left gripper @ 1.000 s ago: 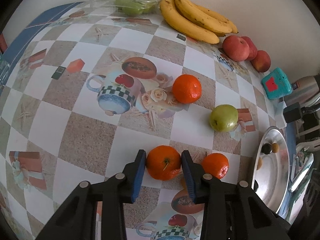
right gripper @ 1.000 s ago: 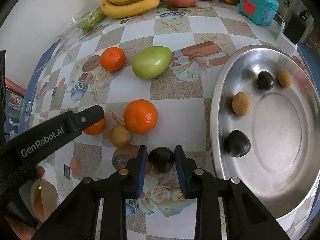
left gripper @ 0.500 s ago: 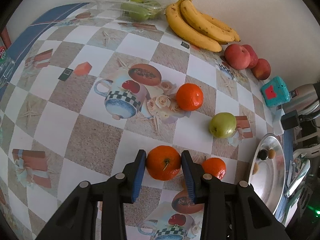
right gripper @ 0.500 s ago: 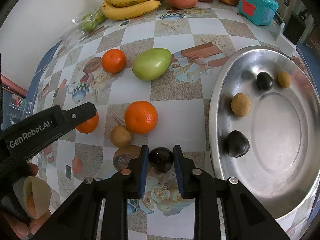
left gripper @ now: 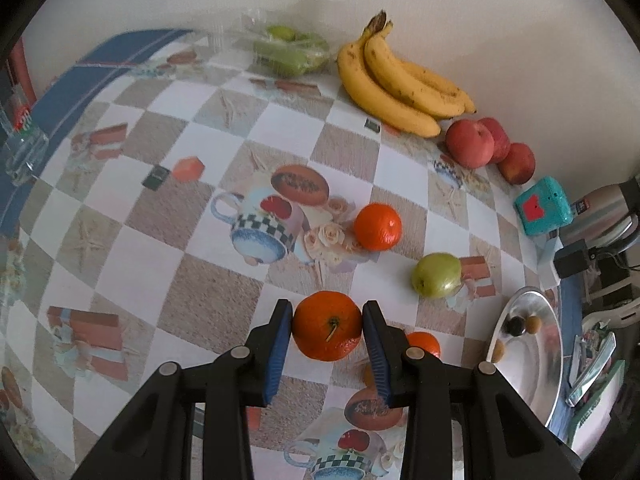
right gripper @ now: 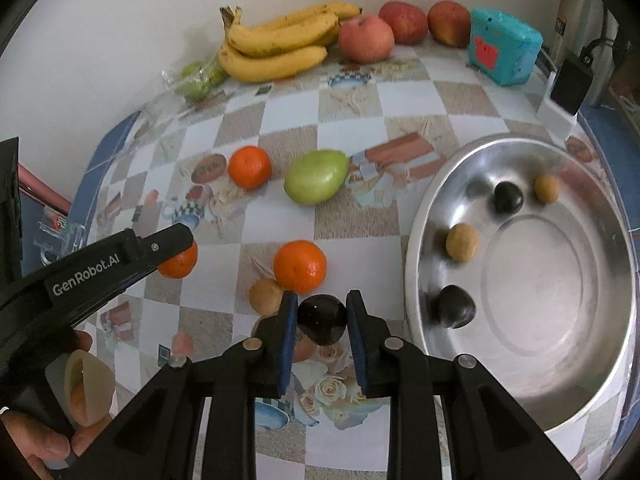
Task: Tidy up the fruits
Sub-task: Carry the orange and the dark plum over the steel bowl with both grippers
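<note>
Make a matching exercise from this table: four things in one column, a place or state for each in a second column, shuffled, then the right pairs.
Things
1. orange
2. dark round fruit
3. bananas
4. green fruit

Places or states
A. lying loose on the tablecloth, mid-table
B. clamped in the right gripper
C. at the back, by the wall
D. clamped in the left gripper

Pairs: 1-D, 2-B, 3-C, 4-A
</note>
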`<state>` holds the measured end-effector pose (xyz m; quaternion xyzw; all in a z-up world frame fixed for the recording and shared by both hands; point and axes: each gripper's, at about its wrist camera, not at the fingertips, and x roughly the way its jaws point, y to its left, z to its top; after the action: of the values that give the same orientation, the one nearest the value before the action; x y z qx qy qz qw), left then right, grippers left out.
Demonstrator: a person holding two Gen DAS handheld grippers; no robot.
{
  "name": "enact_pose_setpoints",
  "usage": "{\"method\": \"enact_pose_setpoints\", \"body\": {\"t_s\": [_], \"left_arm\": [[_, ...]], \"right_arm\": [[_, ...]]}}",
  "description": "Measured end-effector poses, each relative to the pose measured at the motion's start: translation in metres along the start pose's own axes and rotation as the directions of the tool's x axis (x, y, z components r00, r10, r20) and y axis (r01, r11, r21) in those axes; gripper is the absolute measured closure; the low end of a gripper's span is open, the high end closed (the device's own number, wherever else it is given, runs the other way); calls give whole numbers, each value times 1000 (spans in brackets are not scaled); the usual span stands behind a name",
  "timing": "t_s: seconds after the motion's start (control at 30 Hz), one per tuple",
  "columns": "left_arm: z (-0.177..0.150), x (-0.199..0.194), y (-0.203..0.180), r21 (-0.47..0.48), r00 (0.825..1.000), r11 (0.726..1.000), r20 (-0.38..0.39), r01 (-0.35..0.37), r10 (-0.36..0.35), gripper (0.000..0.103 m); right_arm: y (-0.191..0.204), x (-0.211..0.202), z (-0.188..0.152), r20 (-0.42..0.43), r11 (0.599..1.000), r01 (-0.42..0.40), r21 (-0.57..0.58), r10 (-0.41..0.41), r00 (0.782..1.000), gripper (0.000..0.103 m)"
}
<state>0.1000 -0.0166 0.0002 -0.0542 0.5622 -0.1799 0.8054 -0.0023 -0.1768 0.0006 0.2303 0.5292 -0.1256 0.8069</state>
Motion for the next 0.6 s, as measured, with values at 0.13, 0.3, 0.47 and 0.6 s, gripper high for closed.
{"method": "enact_pose_setpoints", "body": {"t_s": [0.13, 0.3, 0.47, 0.6], "left_arm": [[1, -10, -2, 6, 1000, 1000, 28, 8, -8, 64], [0, -16, -8, 23, 999, 1000, 46, 15, -16, 64], [-4, -18, -16, 45, 999, 999, 43, 24, -26, 64], [-11, -16, -30, 86, 999, 996, 29, 39, -41, 64]], "right_arm": [[-1, -7, 1, 18, 1000, -2, 0, 2, 1000, 77], [-12, -11, 3, 27, 999, 0, 34, -1, 1000, 77], [-29, -15, 5, 42, 996, 14, 85, -17, 999, 77], [-49, -19, 6, 47, 990, 31, 136, -38, 998, 77]]}}
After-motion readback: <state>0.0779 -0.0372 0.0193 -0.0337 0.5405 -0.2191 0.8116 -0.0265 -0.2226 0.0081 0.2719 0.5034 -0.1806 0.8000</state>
